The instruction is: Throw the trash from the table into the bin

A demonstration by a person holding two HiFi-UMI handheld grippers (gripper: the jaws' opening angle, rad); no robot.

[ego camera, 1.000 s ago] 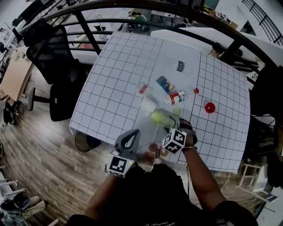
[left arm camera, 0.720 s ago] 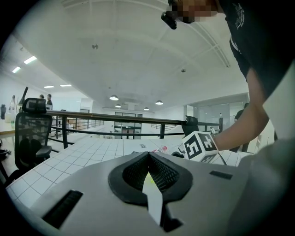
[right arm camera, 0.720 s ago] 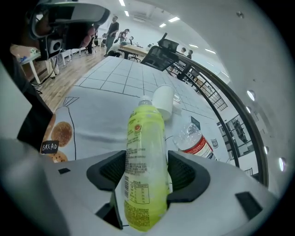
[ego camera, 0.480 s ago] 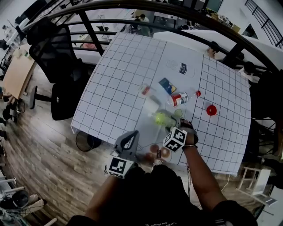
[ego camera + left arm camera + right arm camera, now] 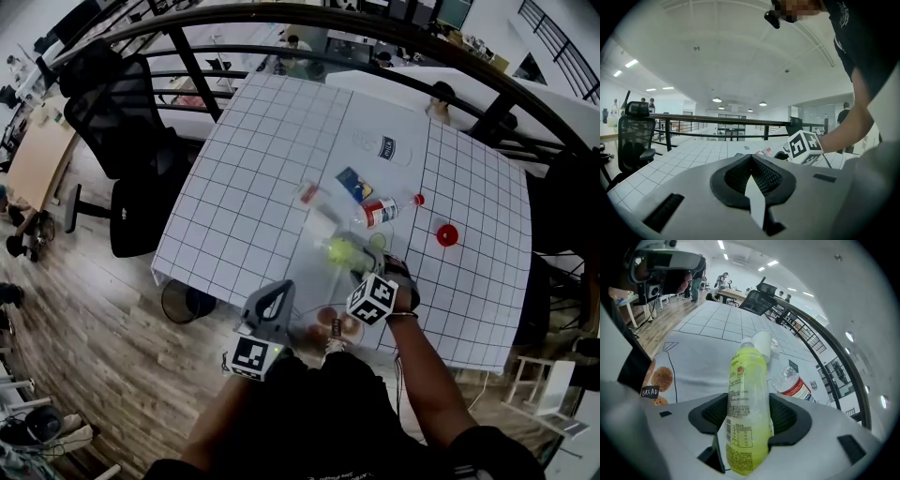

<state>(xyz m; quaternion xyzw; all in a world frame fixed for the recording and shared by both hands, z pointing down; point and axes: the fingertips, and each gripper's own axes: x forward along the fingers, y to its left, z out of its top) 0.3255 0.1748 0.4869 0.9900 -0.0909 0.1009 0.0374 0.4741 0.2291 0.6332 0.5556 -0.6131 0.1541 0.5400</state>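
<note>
Open office with a wood floor [image 5: 84, 309]; a white gridded counter [image 5: 253, 159] fills the middle of the head view. Black chair [image 5: 117, 112] at upper left, off the counter's left edge. Bin [image 5: 183, 302] on the floor at the counter's near left corner, left of centre in the frame, partly under the edge.

Right gripper [image 5: 356, 261] sits just right of centre, pointing down at the near part of the counter. Its fingers [image 5: 790, 417] are set wide and clamped on the green bottle [image 5: 746, 404], one pad on each side of the body. The cap end points away from the gripper, toward the top of the frame. Cannot tell if the bottle is off the counter.

Left gripper [image 5: 277, 289] is at lower centre, held near level just off the counter's near edge. Its fingers [image 5: 733, 177] are closed together with nothing between them.

Other trash on the counter:
- white cup [image 5: 319, 225] just above the green bottle
- red-label bottle [image 5: 378, 210] on its side, up and to the right
- small red cap [image 5: 418, 199] near that bottle's neck
- red lid [image 5: 447, 234] further right
- blue packet [image 5: 352, 180] above the red-label bottle
- small red-and-white wrapper [image 5: 306, 192] left of the packet
- blue-label bottle [image 5: 384, 145] lying near top centre
- bread bag [image 5: 330, 323] at the near edge, between the two grippers
</note>
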